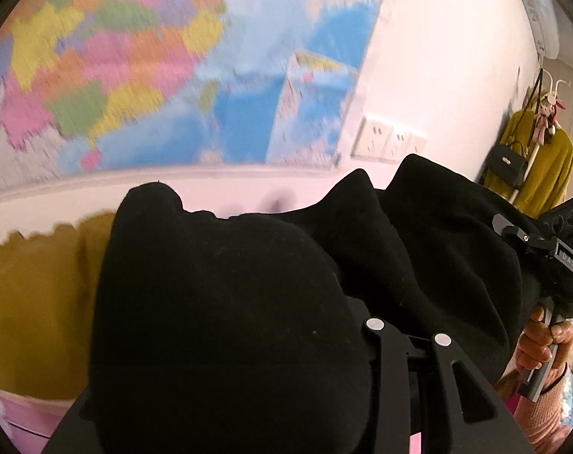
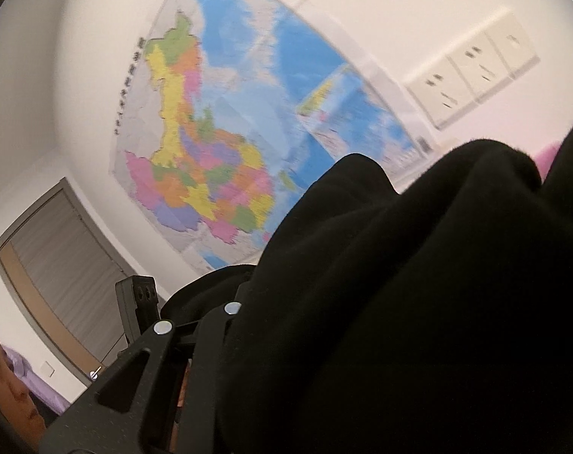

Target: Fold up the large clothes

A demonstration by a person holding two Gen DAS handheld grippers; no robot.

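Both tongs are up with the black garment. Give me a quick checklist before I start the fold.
1. Left tongs gripping the black garment: cloth is bunched over the fingers, pads hidden. Cannot tell.
2. Right tongs gripping the same garment: cloth drapes over one finger, pinch point hidden. Cannot tell.
3. Garment spread flat between the tongs: it hangs in thick bunched folds. Not ok.
4. Landing surface clear: a mustard garment lies beside the black one. Not ok.
5. Views clear: black cloth fills the lower half of both, and the wall map is blurred. Not ok.
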